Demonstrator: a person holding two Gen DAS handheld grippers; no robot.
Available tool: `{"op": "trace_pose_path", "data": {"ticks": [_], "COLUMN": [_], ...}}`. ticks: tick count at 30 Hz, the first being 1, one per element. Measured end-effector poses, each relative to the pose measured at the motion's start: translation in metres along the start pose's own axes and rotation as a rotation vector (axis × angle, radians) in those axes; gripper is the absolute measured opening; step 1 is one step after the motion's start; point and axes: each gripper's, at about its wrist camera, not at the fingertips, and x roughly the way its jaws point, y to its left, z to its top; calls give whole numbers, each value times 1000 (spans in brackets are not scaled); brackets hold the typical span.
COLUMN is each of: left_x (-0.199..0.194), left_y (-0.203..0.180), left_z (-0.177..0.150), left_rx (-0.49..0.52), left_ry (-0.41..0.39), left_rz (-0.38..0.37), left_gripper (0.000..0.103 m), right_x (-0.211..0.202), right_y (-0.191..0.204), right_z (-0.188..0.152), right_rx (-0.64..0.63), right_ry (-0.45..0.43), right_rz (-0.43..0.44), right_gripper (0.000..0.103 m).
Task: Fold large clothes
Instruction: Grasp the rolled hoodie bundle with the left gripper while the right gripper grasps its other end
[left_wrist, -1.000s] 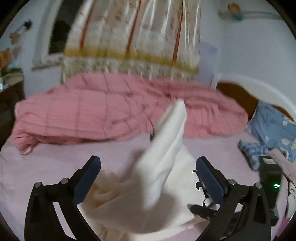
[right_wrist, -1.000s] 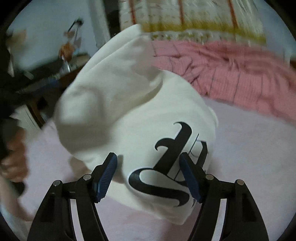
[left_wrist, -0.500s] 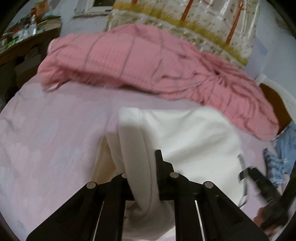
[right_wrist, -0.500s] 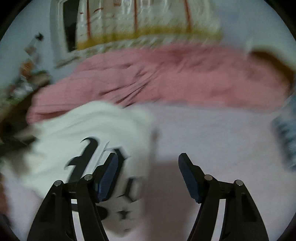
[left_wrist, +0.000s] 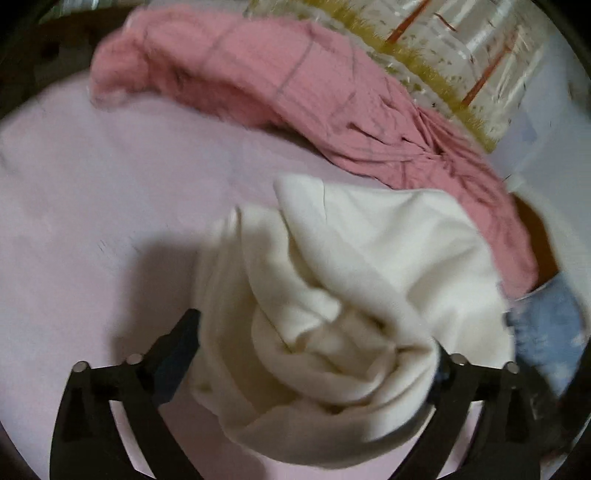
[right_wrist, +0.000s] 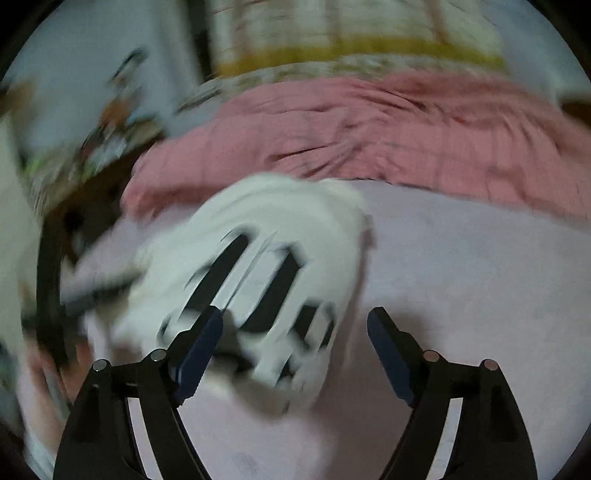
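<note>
Half a second back the left gripper (left_wrist: 314, 354) was clamped shut on a fold of the cream garment (left_wrist: 351, 295); now its jaws are opening and stand wide, released, with the bunched cloth lying loose between them and the pads not seen pressing on it. Low in the left wrist view the garment is heaped in thick rolls on the pale pink bed sheet (left_wrist: 110, 203), its far edge reaching towards the frame's centre right. To the left of the heap the sheet lies bare and flat, the widest open stretch in that view. In the right wrist view the right gripper (right_wrist: 295, 350) is also opening, released, gripping nothing; the garment's printed side with black lettering (right_wrist: 258, 280) sits blurred at centre left, its lower edge overlapping the left finger, while bare sheet fills the lower right. Beyond the garment in both views a rumpled pink blanket (left_wrist: 295, 81) runs across the bed. Farther still, a patterned curtain (right_wrist: 351, 40) hangs behind it. At the right edge of the left wrist view lies blue fabric (left_wrist: 546, 332).
</note>
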Motion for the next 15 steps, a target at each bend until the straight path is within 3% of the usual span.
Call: {"op": "trace_pose_path", "data": {"ticks": [2,4,7,9,12,15], "left_x": [5,12,33,33,33,37], "left_y": [0,3,29,33,28,26], "left_z": [1,0,-3,-5,-6,-6], "left_rx": [-13,-16,-177,-188,-187,-185], "left_ry": [49,84,164,138,121,115], "left_rz": [-32,-42,-146,-163,-160,-163], "left_gripper": [102,103,103,103,103,103], "right_x": [-2,6,31,51,74,79], "right_y": [16,29,34,30,37,47], "right_z": [-15,-30,-37,-33,-26,-25], "right_rx": [-107,-155,-106,-37,-54,-66], "right_ry": [49,92,71,80,73,5], "right_rz": [0,-91,-259,-242,-283,-361], "right_gripper": [83,83,83,82,70,53]}}
